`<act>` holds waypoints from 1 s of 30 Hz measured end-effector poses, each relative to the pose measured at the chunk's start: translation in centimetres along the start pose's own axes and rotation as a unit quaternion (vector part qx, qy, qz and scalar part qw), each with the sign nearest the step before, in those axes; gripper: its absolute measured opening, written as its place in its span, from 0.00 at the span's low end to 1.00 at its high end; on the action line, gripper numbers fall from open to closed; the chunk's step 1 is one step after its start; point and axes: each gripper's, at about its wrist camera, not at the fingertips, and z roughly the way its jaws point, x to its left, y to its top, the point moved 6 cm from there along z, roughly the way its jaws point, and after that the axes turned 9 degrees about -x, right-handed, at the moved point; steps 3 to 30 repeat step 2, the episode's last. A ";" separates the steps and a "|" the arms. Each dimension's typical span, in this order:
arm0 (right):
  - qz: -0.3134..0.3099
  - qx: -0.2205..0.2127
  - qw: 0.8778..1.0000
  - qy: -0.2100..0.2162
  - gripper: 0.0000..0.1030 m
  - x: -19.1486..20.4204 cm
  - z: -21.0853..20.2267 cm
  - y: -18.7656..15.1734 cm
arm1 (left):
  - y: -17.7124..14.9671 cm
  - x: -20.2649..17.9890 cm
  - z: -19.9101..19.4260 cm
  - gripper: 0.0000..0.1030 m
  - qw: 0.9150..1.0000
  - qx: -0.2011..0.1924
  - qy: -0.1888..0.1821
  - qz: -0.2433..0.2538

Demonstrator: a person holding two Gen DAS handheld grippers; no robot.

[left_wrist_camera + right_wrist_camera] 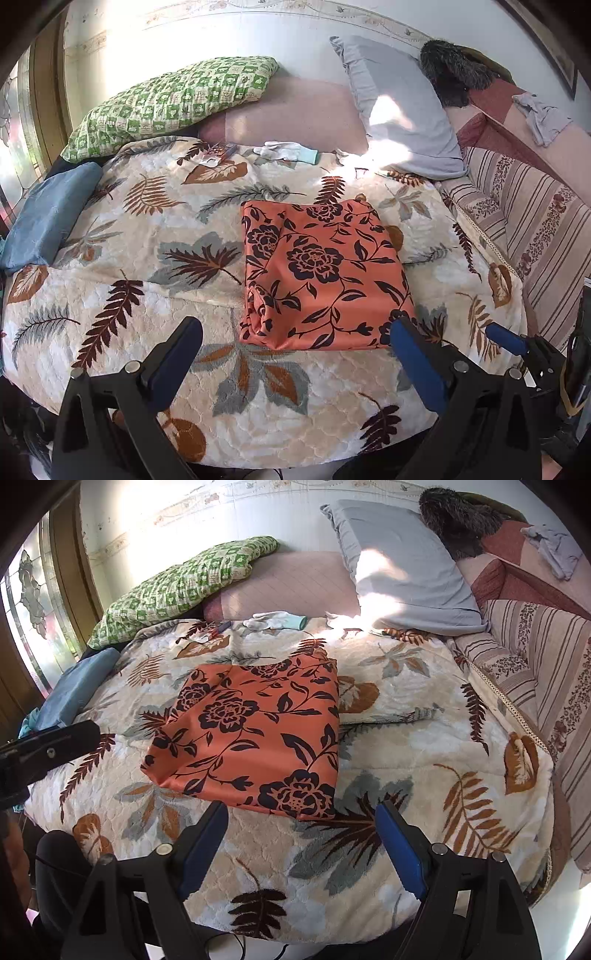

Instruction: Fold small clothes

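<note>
An orange cloth with black flowers [317, 273] lies folded into a flat rectangle on the leaf-patterned blanket [147, 229]. It also shows in the right wrist view [255, 738]. My left gripper [295, 332] is open and empty, just short of the cloth's near edge. My right gripper [301, 814] is open and empty, at the cloth's near right corner. The right gripper also shows at the right edge of the left wrist view [517, 343]. The left gripper's body shows at the left of the right wrist view [44, 749].
A green checked pillow [173, 103], a grey pillow [402, 110] and a pink pillow [291, 114] lie at the head of the bed. A white and teal glove [288, 151] lies beyond the cloth. A blue cushion [48, 218] sits left. A striped cushion [535, 221] sits right.
</note>
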 end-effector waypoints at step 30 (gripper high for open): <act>-0.001 0.001 1.000 0.000 0.82 0.0 0.2 0.1 | 0.1 0.0 0.2 0.98 1.000 0.000 0.006 0.001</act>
